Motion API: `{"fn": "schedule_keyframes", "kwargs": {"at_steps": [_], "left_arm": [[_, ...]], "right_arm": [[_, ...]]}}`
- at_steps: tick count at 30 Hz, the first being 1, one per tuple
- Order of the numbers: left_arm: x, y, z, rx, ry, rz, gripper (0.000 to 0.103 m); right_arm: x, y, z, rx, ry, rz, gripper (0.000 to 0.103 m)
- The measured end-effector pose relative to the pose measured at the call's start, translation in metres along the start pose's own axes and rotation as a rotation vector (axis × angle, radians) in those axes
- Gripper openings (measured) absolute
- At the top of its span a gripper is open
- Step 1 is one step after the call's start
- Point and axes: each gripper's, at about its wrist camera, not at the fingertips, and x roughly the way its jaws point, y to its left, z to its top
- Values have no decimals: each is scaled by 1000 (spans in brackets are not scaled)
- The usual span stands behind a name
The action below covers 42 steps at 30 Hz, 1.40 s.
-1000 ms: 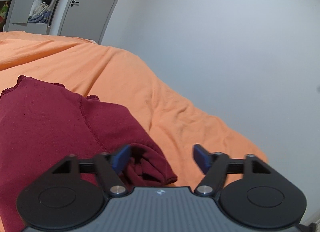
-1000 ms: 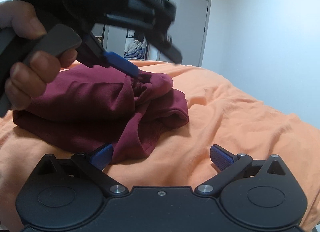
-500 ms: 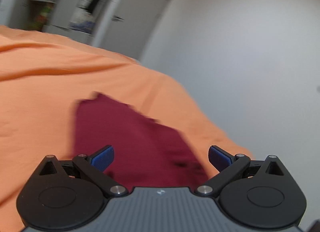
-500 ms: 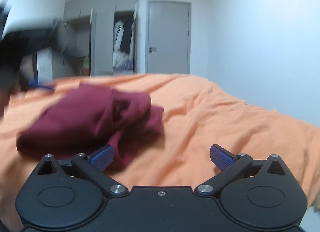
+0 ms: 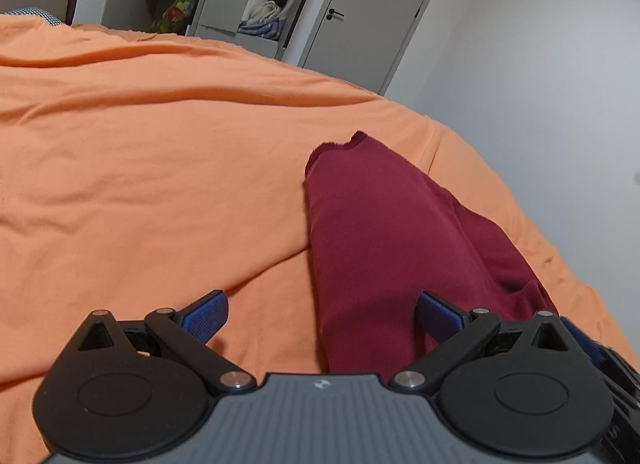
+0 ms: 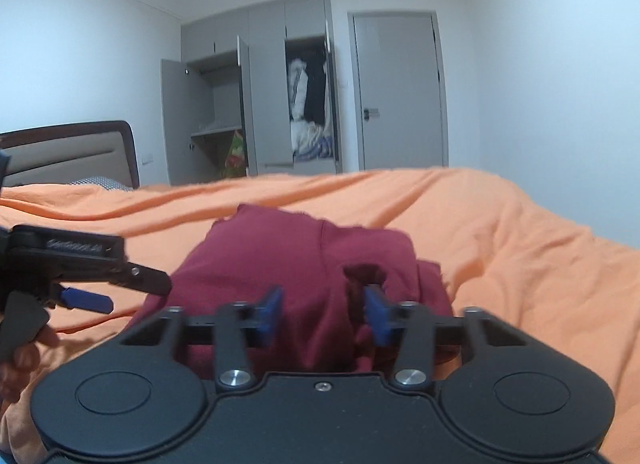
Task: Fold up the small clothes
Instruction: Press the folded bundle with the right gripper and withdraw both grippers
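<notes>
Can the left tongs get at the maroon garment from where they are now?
Probably yes: the left tongs are open just above the maroon garment, which lies on the orange bedcover with nothing between them.

Home bedroom, orange bed cover [image 5: 160, 151], headboard [image 6: 68, 151], open wardrobe w/ clothes [image 6: 308, 103], door [image 6: 400, 91]

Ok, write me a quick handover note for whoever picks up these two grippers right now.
Left gripper: open, holds nothing, just left of the maroon garment.
Right gripper: fingers partly closed around a bunched fold at the garment's near edge; whether it actually grips cannot be told.
The garment lies in a loosely folded bundle on the orange bedcover.
Done: rough folds are in.
Left: probably tuck or flatten the loose, puckered near edge, then square the bundle.
</notes>
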Motion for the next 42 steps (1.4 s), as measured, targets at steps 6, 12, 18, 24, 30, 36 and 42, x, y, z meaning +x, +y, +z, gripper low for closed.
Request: {"fn": "schedule_keyframes", "kwargs": {"at_steps": [6, 12, 18, 24, 30, 36, 42], "left_arm": [[-5, 0, 0, 4, -8, -20, 103], [-3, 1, 0, -11, 3, -76, 102], [12, 0, -6, 4, 60, -69, 102], [16, 0, -12, 12, 78, -59, 102], [18, -4, -14, 21, 80, -43, 102], [17, -7, -14, 29, 80, -32, 102], [15, -10, -13, 44, 80, -18, 102]], "right_arm": [[-14, -2, 0, 18, -5, -3, 4], [-63, -9, 3, 89, -5, 14, 4], [-71, -7, -18, 100, 88, -3, 5], [-73, -22, -13, 148, 37, -4, 60], [-67, -44, -1, 160, -11, -25, 86], [-13, -63, 11, 159, 29, -40, 92], [41, -78, 13, 211, 108, -31, 24]]}}
